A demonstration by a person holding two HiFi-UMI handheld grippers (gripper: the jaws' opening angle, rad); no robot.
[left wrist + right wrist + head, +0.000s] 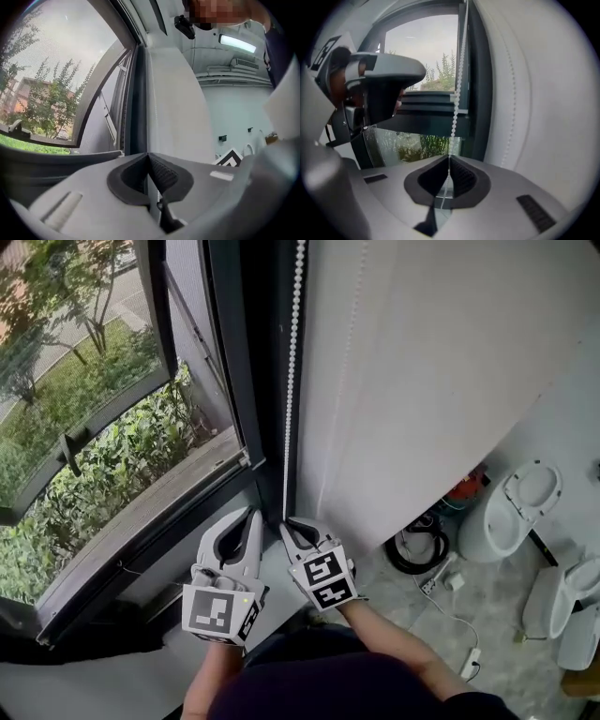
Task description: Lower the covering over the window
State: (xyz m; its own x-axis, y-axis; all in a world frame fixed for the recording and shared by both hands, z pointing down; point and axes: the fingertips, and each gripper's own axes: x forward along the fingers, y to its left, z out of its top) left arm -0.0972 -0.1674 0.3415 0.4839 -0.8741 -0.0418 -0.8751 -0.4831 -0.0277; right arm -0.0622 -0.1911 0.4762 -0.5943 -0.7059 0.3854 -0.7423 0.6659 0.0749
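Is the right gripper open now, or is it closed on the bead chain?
Shut on the bead chain: the right gripper has its pads together, and its own view shows the chain running down between them.

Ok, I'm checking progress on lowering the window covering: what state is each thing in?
window sash: swung open, uncovered
bead chain: hanging straight, gripped at its lower end
right gripper: shut on the bead chain
left gripper: shut

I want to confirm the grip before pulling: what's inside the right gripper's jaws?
The white bead chain runs down into the right gripper, pinched between its closed jaws. Where the chain ends below the jaws cannot be seen: the gripper's body covers it.
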